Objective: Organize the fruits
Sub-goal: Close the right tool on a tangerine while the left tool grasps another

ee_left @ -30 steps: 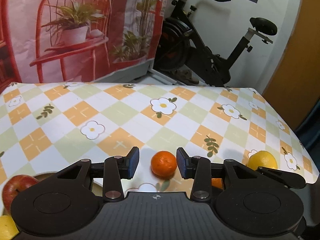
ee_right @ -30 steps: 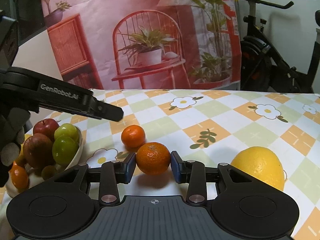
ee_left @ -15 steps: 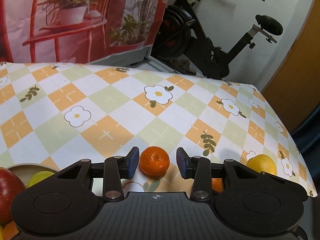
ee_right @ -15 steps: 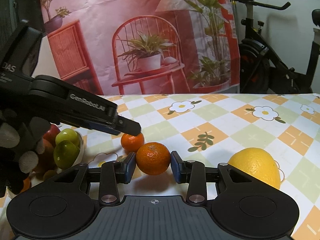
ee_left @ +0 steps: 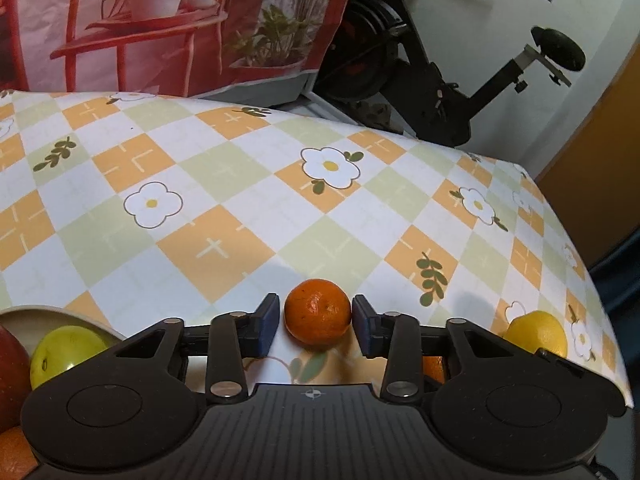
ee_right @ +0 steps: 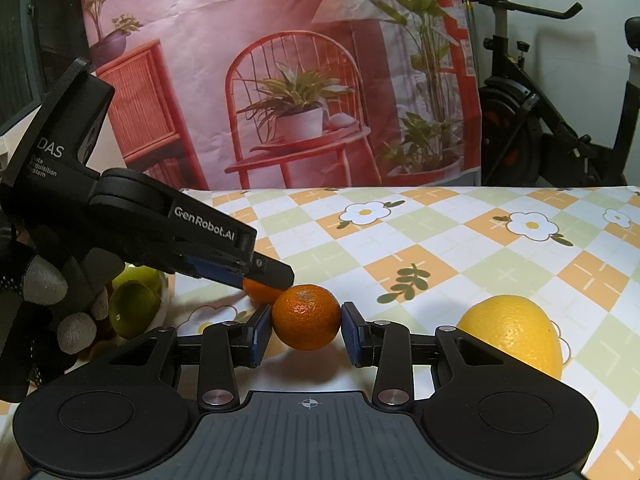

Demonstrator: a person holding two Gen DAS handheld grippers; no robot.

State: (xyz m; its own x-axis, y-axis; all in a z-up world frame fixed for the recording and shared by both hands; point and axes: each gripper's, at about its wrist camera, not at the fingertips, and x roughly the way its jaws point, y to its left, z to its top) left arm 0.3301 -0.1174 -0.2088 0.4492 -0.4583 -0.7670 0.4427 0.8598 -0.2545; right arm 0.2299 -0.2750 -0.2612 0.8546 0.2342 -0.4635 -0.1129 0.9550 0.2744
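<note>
While the left claw (ee_left: 315,322) has just been closing in around a small orange (ee_left: 318,312) on the checkered counter (ee_left: 224,200), with a sliver of gap on one side, we're squeezing a second orange (ee_right: 306,317) in the right claw (ee_right: 306,334). A big yellow citrus (ee_right: 514,334) is sitting nearby, and the fruit bowl (ee_left: 44,314) is off left.
</note>
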